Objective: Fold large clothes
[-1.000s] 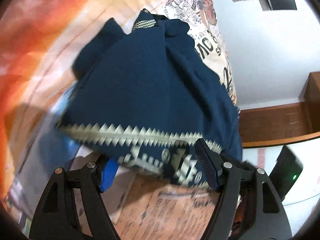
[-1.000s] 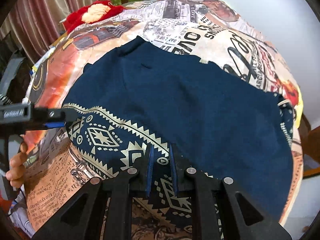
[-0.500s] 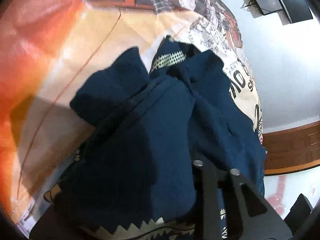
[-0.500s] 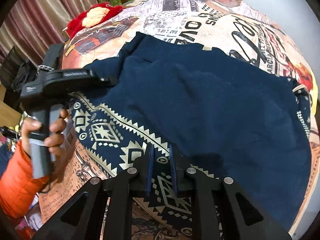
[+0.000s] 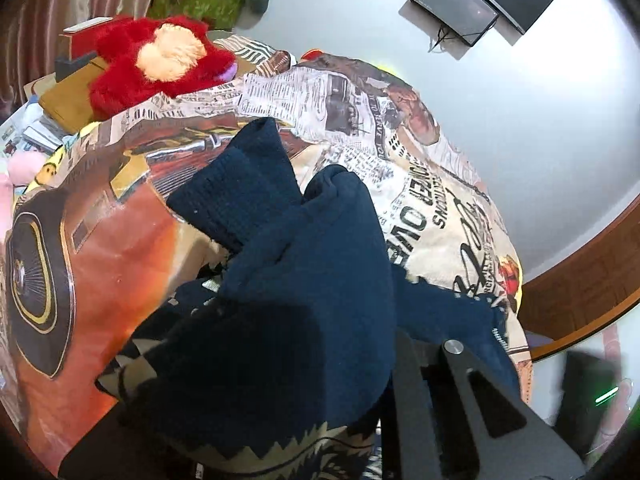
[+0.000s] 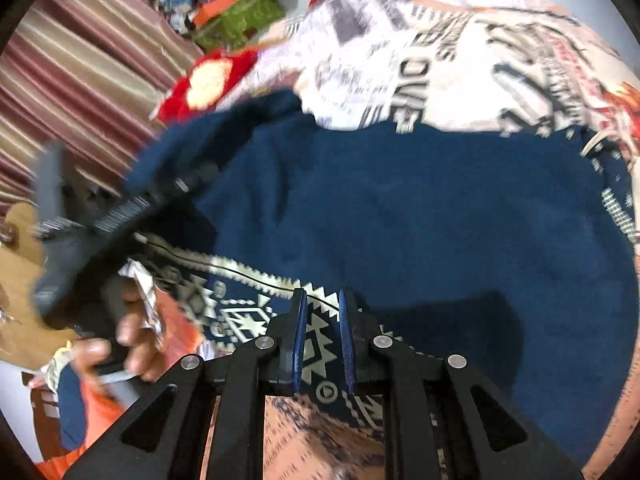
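Note:
A large navy sweater [image 6: 420, 216] with a cream zigzag hem band lies on a bed. My right gripper [image 6: 322, 312] is shut on the patterned hem [image 6: 316, 344] at the near edge. In the left wrist view the sweater [image 5: 304, 288] is bunched and draped over my left gripper, hiding its fingertips; only its right black finger [image 5: 436, 392] shows. The cloth is lifted and hangs from it. A ribbed cuff [image 5: 240, 184] sticks up. In the right wrist view the left gripper [image 6: 132, 208] is blurred at the left, under cloth.
The bed has a newspaper-and-car print cover [image 5: 432, 208]. A red plush toy [image 5: 160, 64] and a green box [image 5: 196, 4] lie at the far end. Striped curtains [image 6: 80, 80] hang at the left. A wall monitor [image 5: 456, 4] and wooden trim [image 5: 580, 280] are on the right.
My left gripper has lifted the sweater's left edge and carried it up and over the body, bunching the cloth. My right gripper keeps its hold on the hem and has moved forward.

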The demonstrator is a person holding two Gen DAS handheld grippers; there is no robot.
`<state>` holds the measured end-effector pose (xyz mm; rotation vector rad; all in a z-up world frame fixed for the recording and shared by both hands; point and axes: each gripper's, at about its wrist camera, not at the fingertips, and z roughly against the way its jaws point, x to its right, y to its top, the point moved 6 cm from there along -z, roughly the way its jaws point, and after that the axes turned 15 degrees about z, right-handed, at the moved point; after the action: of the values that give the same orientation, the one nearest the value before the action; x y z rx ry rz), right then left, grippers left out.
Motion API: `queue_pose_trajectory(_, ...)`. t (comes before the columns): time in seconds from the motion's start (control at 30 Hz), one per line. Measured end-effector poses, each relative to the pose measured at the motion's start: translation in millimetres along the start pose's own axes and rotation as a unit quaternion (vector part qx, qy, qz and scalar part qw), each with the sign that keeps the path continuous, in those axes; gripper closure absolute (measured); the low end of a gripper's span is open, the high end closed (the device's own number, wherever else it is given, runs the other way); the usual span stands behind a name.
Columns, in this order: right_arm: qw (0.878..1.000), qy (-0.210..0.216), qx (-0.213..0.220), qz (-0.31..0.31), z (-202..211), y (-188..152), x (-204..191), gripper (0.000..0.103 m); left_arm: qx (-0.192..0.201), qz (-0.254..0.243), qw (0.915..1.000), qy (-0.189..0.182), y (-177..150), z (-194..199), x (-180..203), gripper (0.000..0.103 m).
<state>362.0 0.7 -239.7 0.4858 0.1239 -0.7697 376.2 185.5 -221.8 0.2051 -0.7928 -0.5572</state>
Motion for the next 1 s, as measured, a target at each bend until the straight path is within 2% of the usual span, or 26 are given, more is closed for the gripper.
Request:
queue_pose_trajectory(0.07,0.999,-0.005,-0.031,0.01,-28,-5,-7,0.091,-0.015,0.006,0.9998,-0.008,-1,-1,5,0.088)
queue_pose_trajectory(0.1,0.999,-0.008,-0.031,0.019,-38,-7,-10,0.091,-0.016,0.003,0.9998,-0.008,-2,1,6,0.088)
queue_pose_trajectory(0.17,0.999,-0.019,-0.02,0.041,-43,-7,-16,0.091,-0.012,-0.017,0.9997,-0.01,-5,1,20,0.089)
queue_pose_trajectory(0.23,0.998,-0.018,-0.03,0.046,-39,-6,-17,0.091,-0.011,-0.037,0.9992,-0.013,-11,3,37,0.089)
queue_pose_trajectory(0.33,0.999,0.018,-0.034,-0.004,-17,-10,-6,0.091,-0.009,-0.061,0.9978,-0.024,-19,6,68,0.089)
queue_pose_trajectory(0.43,0.998,0.048,0.004,-0.048,22,-27,11,0.091,-0.012,-0.087,0.9952,-0.044,-32,9,108,0.089)
queue_pose_trajectory(0.47,0.998,0.041,0.014,-0.051,35,-34,17,0.091,-0.01,-0.103,0.9933,-0.052,-41,12,126,0.089)
queue_pose_trajectory(0.53,0.998,-0.002,0.039,-0.053,66,-52,35,0.091,-0.007,-0.128,0.9897,-0.065,-56,18,150,0.089)
queue_pose_trajectory(0.57,0.997,-0.035,0.053,-0.053,87,-65,46,0.091,-0.008,-0.143,0.987,-0.073,-67,20,165,0.089)
queue_pose_trajectory(0.63,0.993,-0.072,0.071,-0.062,115,-86,62,0.091,-0.017,-0.173,0.9809,-0.088,-94,20,191,0.089)
queue_pose_trajectory(0.77,0.983,-0.102,0.107,-0.111,163,-129,91,0.091,-0.057,-0.233,0.967,-0.085,-154,6,215,0.089)
queue_pose_trajectory(0.9,0.97,-0.121,0.138,-0.159,197,-162,115,0.091,-0.126,-0.301,0.9436,-0.053,-224,-22,204,0.089)
queue_pose_trajectory(1.0,0.965,-0.119,0.149,-0.182,212,-180,119,0.091,-0.154,-0.34,0.9275,-0.026,-258,-36,184,0.088)
